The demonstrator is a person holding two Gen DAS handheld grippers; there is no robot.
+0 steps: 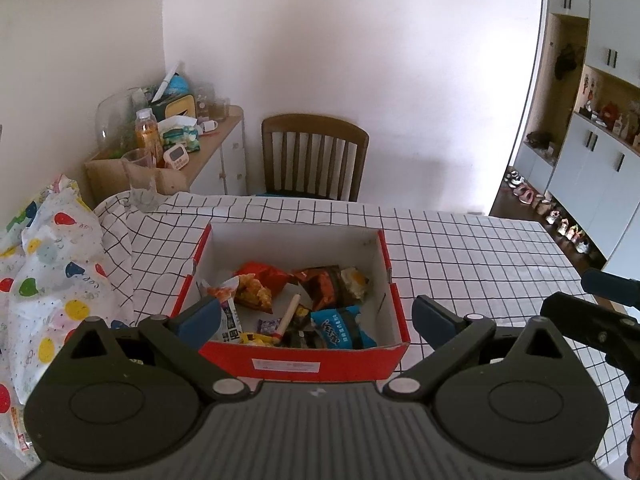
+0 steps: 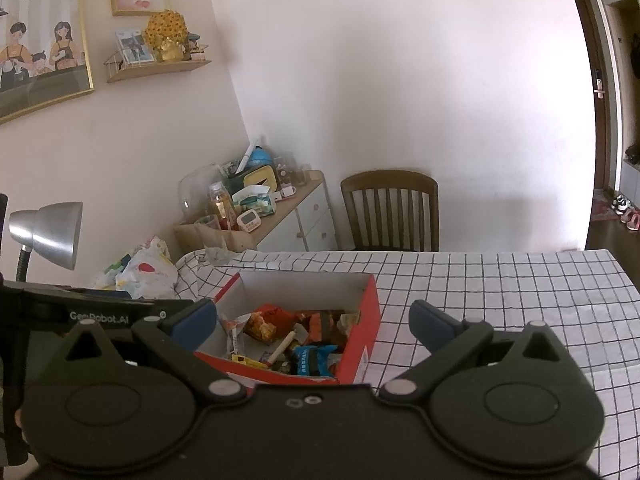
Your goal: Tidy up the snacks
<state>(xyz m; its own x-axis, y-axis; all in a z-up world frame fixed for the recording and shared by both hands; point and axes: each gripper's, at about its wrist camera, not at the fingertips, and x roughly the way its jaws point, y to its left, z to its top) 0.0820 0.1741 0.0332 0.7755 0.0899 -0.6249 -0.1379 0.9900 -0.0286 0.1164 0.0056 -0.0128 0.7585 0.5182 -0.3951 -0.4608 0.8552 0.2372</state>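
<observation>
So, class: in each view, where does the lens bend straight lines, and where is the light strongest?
Left wrist view: the cupboard edge curves at the right, and the wall is brightest. Right wrist view: the door frame bows, with glare on the lamp.

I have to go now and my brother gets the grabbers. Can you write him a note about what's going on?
Left tool: open, holding nothing, hovering over the near end of the red box.
Right tool: open, holding nothing, also above the box.
Snacks: a blue packet, orange bags and a pale stick lie loose in the box on the checked tablecloth.
Done: snacks are in the box.
Left: maybe tidying; no loose snacks visible on the cloth.
</observation>
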